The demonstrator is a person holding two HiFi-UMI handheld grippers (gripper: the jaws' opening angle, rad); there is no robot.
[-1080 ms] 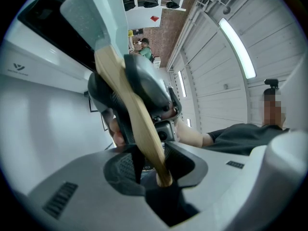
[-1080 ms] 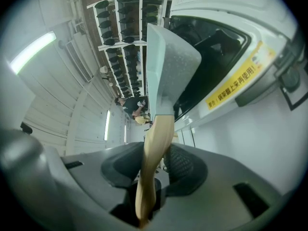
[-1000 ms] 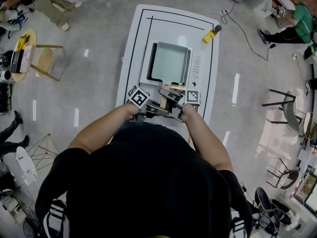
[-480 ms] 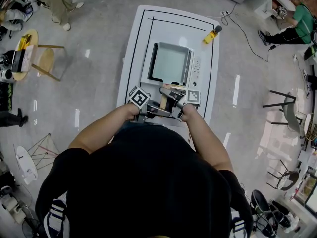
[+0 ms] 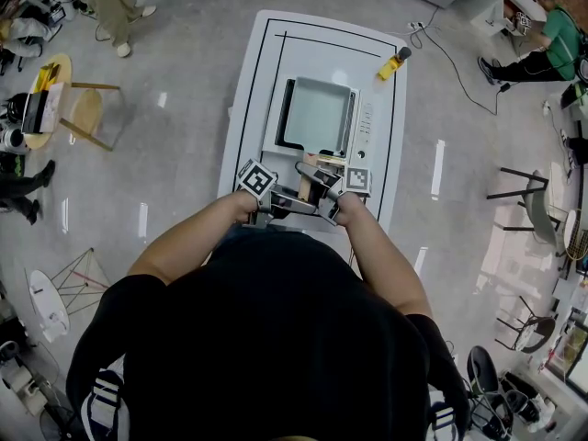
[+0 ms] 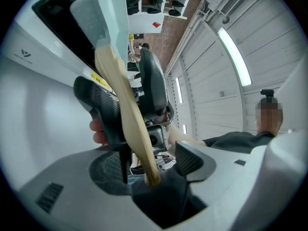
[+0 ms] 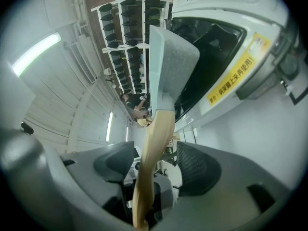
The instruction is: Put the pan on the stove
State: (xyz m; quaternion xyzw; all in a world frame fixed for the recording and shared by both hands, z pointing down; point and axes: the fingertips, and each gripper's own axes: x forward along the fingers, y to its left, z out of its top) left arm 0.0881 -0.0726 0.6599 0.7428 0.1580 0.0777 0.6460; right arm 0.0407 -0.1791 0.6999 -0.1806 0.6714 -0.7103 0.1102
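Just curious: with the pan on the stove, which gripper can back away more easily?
Left, probably. Both grippers' jaws have just been opening off the handle; its tip ends inside the left gripper, while the right gripper straddles it nearer the pan.

A yellow plastic bottle with a dark cap (image 5: 392, 64) lies on the white rectangular table (image 5: 241, 127), near its far right corner. Beyond that corner a black cable (image 5: 457, 61) crosses the floor toward a seated person in a green shirt (image 5: 560, 28). A light wooden chair (image 5: 87, 113) stands well off the table's left edge.

Matt wooden handle (image 7: 155, 138) (smooth), pan (image 7: 168, 66) seemingly speckled
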